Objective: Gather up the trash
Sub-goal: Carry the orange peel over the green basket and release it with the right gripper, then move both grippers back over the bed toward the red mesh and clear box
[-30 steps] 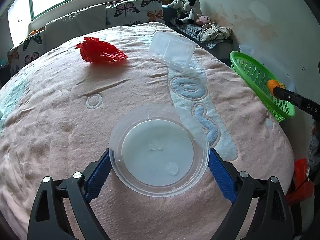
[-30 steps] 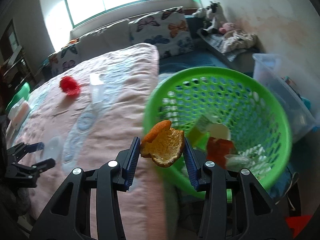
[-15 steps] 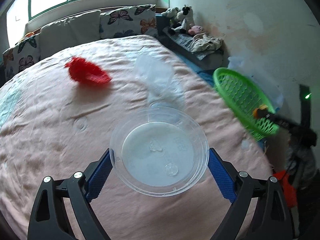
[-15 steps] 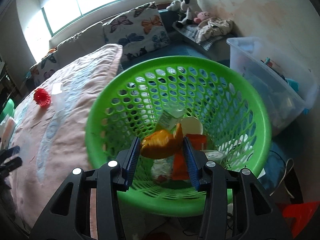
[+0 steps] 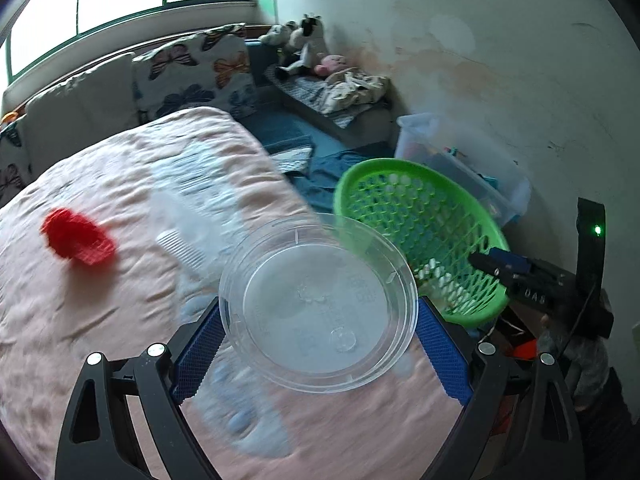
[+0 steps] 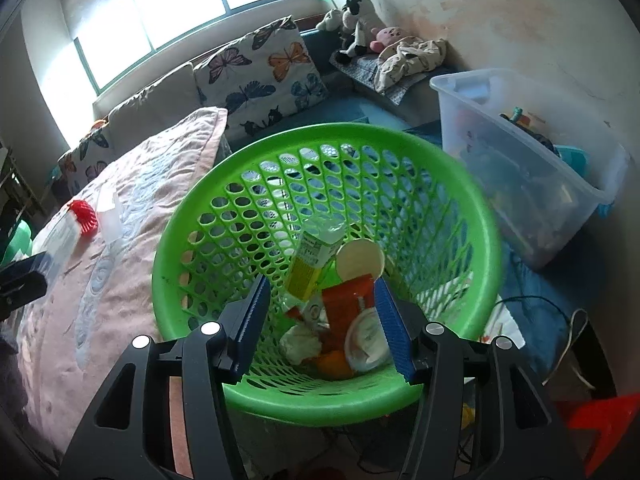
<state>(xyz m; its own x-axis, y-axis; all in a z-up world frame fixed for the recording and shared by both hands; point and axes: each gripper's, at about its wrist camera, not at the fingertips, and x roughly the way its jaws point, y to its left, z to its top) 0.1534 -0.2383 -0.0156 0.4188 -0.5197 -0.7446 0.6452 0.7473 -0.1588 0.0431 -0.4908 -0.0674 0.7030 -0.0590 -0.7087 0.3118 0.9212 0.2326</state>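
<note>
My left gripper (image 5: 318,328) is shut on a clear round plastic lid (image 5: 318,314) and holds it above the pink bed, near the green basket (image 5: 460,216). My right gripper (image 6: 320,312) is open and empty over the green basket (image 6: 248,400). Inside the basket lie the orange peel (image 6: 334,362), a yellow carton (image 6: 308,272), an orange wrapper (image 6: 346,304), a round lid (image 6: 359,258) and crumpled paper (image 6: 300,342). A red mesh piece (image 5: 78,234) and a clear plastic box (image 5: 180,216) lie on the bed. The right gripper shows in the left wrist view (image 5: 486,262).
The pink blanket (image 5: 120,320) covers the bed. A clear storage bin (image 6: 532,168) stands right of the basket, by the wall. Butterfly cushions (image 6: 260,76) and stuffed toys (image 6: 356,20) sit at the back. A cable (image 6: 568,344) lies on the floor.
My right gripper opened and the orange peel dropped into the basket. My left gripper lifted the clear lid off the bed and swung it right toward the basket.
</note>
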